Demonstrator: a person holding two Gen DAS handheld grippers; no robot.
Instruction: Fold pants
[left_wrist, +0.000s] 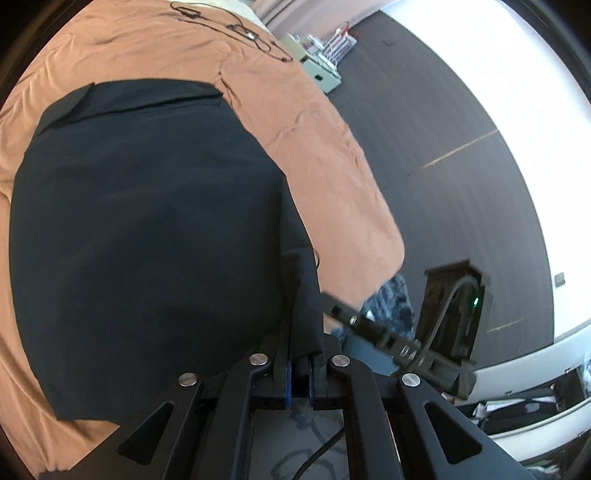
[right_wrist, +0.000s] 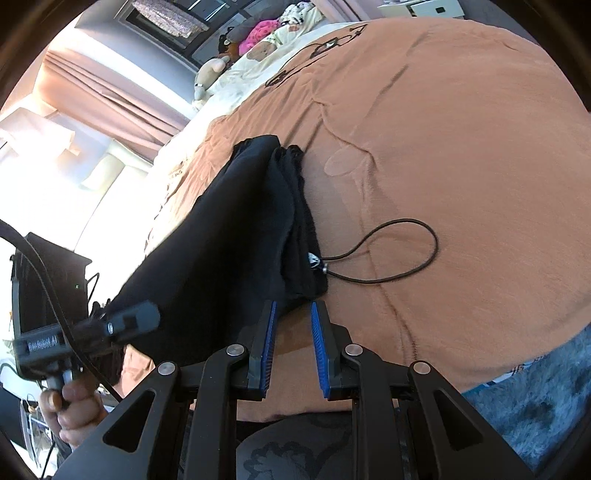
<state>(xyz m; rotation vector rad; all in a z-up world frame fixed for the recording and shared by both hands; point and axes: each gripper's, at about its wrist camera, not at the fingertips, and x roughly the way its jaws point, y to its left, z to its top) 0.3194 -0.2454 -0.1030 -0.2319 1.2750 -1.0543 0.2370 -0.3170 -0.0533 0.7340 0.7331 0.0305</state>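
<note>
Pants (left_wrist: 147, 229): black, spread flat on orange-brown bed cover (left_wrist: 325, 155); near corner lifted off cover. Left gripper (left_wrist: 301, 325) jaws clenched on that corner, cloth bunched betw. blue pads. Right wrist view: same pants (right_wrist: 229, 240) hang in folds from left gripper (right_wrist: 129, 325), far part resting on cover (right_wrist: 461, 147). Right gripper (right_wrist: 291, 314) jaws released, narrow gap, nothing betw. pads; tips just beside pants' lower edge. Drawstring (right_wrist: 402, 251) loops out from pants onto cover. Person's hand (right_wrist: 74, 406) grips left tool's handle. Thin black cables (left_wrist: 236, 29) lie on cover's far part. Cream bedding w/ soft toys (right_wrist: 258, 40) at bed's far end. Curtains (right_wrist: 110, 96) beside bright window. Dark floor (left_wrist: 424, 110) runs alongside bed w/ a small box of items (left_wrist: 321, 62). Blue-grey shaggy rug (right_wrist: 535, 398) at near bed edge.
</note>
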